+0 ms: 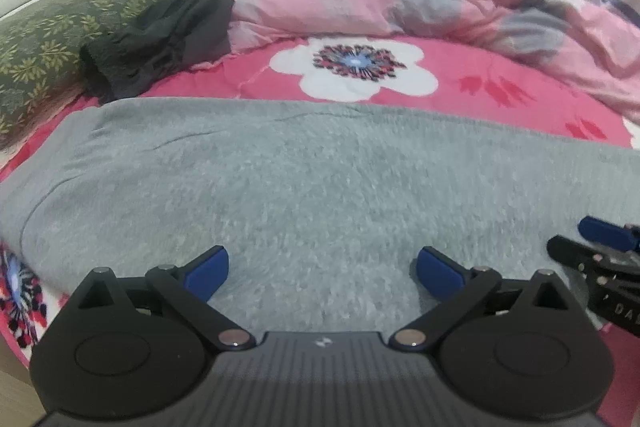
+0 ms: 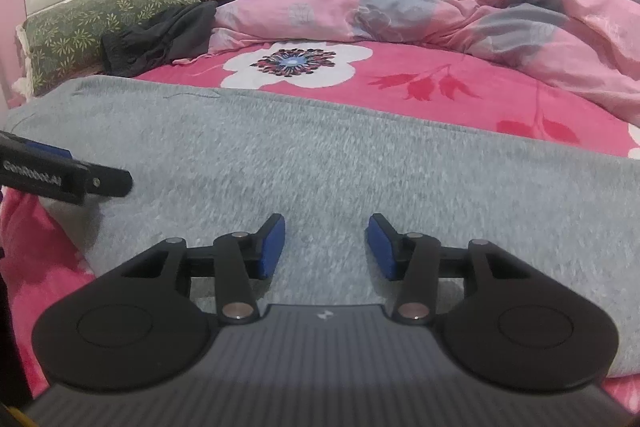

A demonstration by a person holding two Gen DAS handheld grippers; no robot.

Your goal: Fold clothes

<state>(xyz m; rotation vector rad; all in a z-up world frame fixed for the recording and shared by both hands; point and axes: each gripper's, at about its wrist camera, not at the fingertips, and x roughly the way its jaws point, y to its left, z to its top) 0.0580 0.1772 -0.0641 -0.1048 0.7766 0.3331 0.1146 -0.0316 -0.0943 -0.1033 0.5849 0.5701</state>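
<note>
Across the lower half of both views, the grey garment [image 1: 304,183] lies spread flat on the pink flowered bedsheet [image 1: 472,75], and your left gripper [image 1: 322,273] hangs over its near part with the blue pads spread wide and nothing between them. Your right gripper [image 2: 326,245] is likewise released over the cloth, its pads parted a little less, with its tip showing at the right edge of the left view. Toward the upper left of each frame you have a green patterned pillow [image 2: 84,27], dark crumpled clothes [image 2: 160,35], and a pink quilt [image 2: 440,7] heaped along the top.
</note>
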